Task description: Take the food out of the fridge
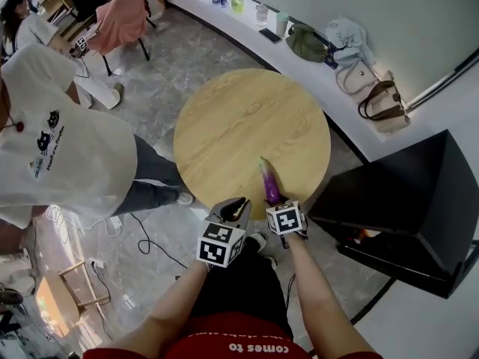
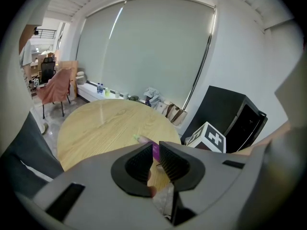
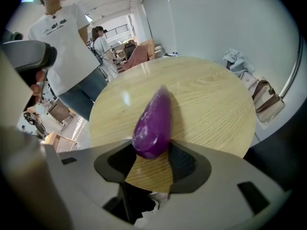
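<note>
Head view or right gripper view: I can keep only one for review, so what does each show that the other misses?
Only the head view: both marker cubes and the wearer's forearms. Only the right gripper view: the fingers clamped on the blunt end of the eggplant. Both: the round wooden table, the eggplant, and a bystander in a white T-shirt.
</note>
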Demonstrator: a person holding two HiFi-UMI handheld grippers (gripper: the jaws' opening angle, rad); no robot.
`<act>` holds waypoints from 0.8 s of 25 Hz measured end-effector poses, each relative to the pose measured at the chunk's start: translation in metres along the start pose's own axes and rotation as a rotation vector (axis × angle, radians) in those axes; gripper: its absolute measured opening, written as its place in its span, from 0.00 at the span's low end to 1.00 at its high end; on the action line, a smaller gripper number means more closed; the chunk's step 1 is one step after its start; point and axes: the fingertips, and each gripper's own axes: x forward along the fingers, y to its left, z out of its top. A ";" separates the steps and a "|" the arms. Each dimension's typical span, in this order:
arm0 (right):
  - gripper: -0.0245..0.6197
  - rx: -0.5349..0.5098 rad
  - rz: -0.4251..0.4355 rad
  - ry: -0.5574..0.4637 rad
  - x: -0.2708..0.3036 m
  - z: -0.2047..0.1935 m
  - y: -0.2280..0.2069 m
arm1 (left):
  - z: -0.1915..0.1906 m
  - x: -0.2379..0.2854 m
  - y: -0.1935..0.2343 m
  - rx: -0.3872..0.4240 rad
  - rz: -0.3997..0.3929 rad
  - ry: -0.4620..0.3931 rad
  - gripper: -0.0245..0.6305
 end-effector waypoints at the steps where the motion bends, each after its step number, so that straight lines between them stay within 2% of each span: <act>1: 0.35 -0.001 -0.005 0.002 0.000 0.000 0.000 | 0.000 0.000 0.000 -0.003 0.000 -0.002 0.11; 6: 0.35 -0.060 -0.032 0.036 0.003 0.004 0.006 | -0.001 -0.001 0.003 -0.012 -0.001 -0.005 0.11; 10: 0.43 -0.091 -0.033 0.077 0.002 0.005 0.012 | -0.001 -0.003 0.000 -0.009 -0.004 -0.008 0.11; 15: 0.45 -0.137 -0.066 0.070 -0.003 0.007 0.017 | -0.002 -0.004 0.001 -0.001 0.002 -0.001 0.11; 20: 0.45 -0.132 -0.046 0.052 -0.018 0.009 0.025 | -0.004 -0.008 0.006 0.008 0.022 0.014 0.06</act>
